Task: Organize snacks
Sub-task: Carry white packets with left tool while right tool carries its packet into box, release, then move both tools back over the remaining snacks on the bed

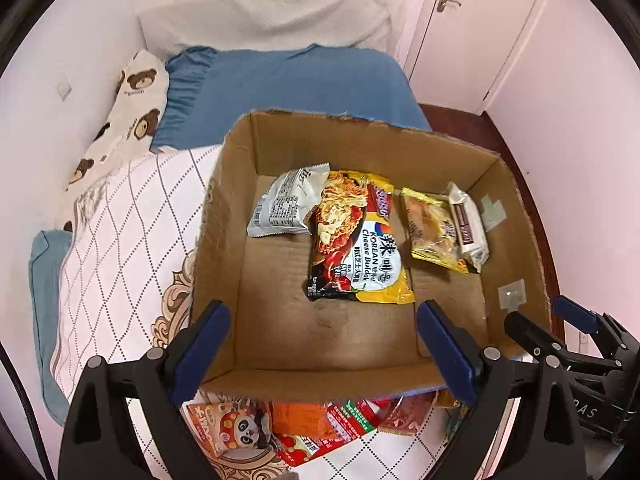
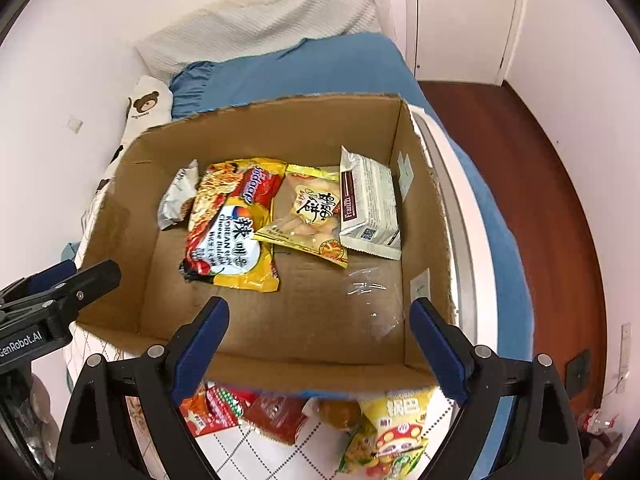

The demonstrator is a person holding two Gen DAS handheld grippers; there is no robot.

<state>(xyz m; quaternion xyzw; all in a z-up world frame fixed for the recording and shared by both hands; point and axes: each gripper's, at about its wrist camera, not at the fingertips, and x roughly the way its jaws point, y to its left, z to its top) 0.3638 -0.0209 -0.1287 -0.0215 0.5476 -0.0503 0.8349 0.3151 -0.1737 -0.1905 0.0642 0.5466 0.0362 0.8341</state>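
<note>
An open cardboard box (image 1: 224,216) (image 2: 424,208) stands on the bed. In it lie a Korean cheese noodle pack (image 1: 356,240) (image 2: 232,228), a white snack pack (image 1: 284,204) (image 2: 176,196), a yellow biscuit pack (image 1: 432,228) (image 2: 312,212) and a white Franzzi pack (image 1: 468,224) (image 2: 370,208). More snack packs lie on the bed in front of the box: a panda pack (image 1: 232,428), red packs (image 1: 336,424) (image 2: 224,408) and a yellow pack (image 2: 392,432). My left gripper (image 1: 324,352) is open and empty above the box's near wall. My right gripper (image 2: 320,348) is likewise open and empty.
The bed has a white patterned sheet (image 1: 120,240), a blue quilt (image 1: 288,80) and a bear-print pillow (image 1: 128,112). A wall runs along the left. Brown floor (image 2: 540,180) and a white door (image 1: 460,20) are to the right. The right gripper also shows in the left wrist view (image 1: 560,328).
</note>
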